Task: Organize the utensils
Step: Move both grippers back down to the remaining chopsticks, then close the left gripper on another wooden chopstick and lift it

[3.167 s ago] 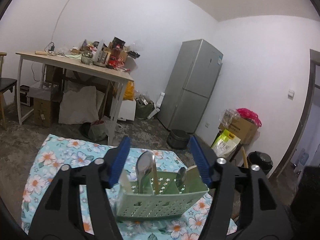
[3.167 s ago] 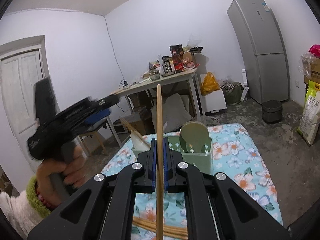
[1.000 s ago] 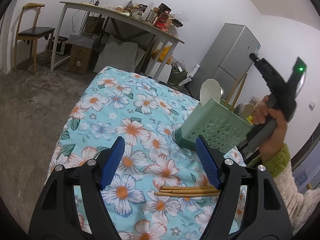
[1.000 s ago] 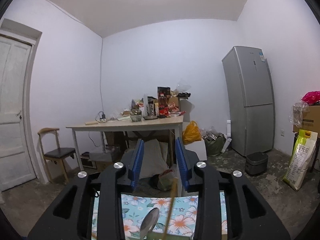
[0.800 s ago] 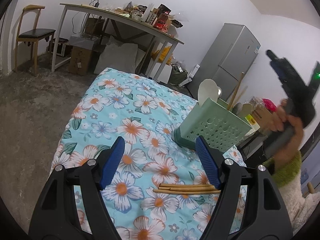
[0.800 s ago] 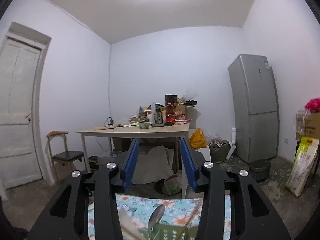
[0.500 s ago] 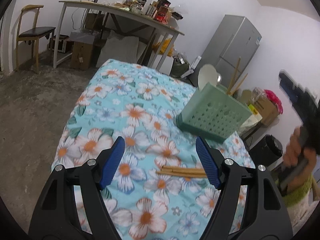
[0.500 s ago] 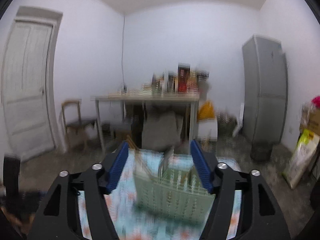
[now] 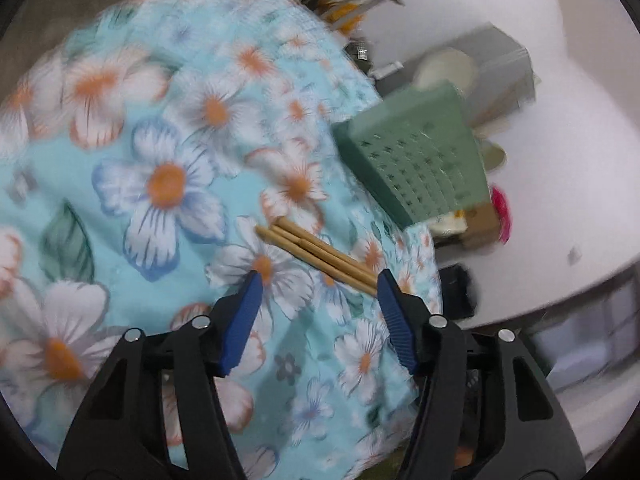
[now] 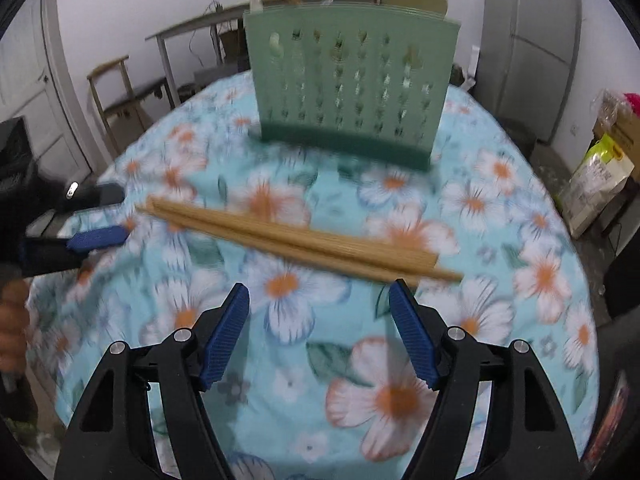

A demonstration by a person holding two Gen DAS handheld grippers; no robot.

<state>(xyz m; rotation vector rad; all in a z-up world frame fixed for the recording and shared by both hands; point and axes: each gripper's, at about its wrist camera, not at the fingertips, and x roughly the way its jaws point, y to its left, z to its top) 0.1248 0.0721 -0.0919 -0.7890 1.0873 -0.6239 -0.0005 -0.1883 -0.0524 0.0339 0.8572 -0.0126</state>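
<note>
On the floral cloth (image 10: pixel 280 360), loose chopsticks (image 10: pixel 296 236) lie before the rack (image 10: pixel 352 92). Both the right gripper (image 10: pixel 320 300) and the left gripper (image 9: pixel 318 280) stand spread, empty; the left's jaws have just been closing. A pinch may catch several sticks or scatter them.

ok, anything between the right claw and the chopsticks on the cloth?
Nothing visible. The right claw hangs open just short of the chopsticks, with only bare flowered cloth between them.

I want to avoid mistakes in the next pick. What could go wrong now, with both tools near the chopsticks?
1. The chopsticks lie bunched together on the floral cloth, so the open right tool may take several, or roll some away.
2. The left tool is near their other end; the two tools could collide.
3. The soft cloth may snag a fingertip pressed down.
</note>
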